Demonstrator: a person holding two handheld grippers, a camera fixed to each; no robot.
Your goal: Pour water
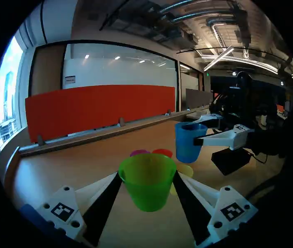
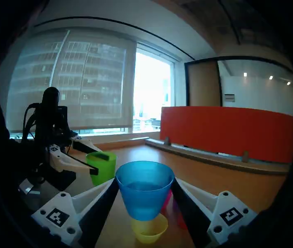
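In the left gripper view my left gripper (image 1: 147, 182) is shut on an upright green cup (image 1: 147, 186), held above the wooden table (image 1: 64, 169). Farther right, the right gripper (image 1: 198, 132) holds a blue cup (image 1: 189, 142) upright. In the right gripper view my right gripper (image 2: 145, 192) is shut on that blue cup (image 2: 144, 194), which has water in it. The left gripper (image 2: 93, 161) with the green cup (image 2: 102, 166) shows at the left, a little farther off. The two cups are apart.
Yellow (image 2: 149, 230), pink (image 1: 139, 152) and red (image 1: 162, 152) cups stand on the table under the held cups. An orange divider panel (image 1: 101, 107) runs along the table's far edge. Windows (image 2: 84, 82) lie beyond the left gripper in the right gripper view.
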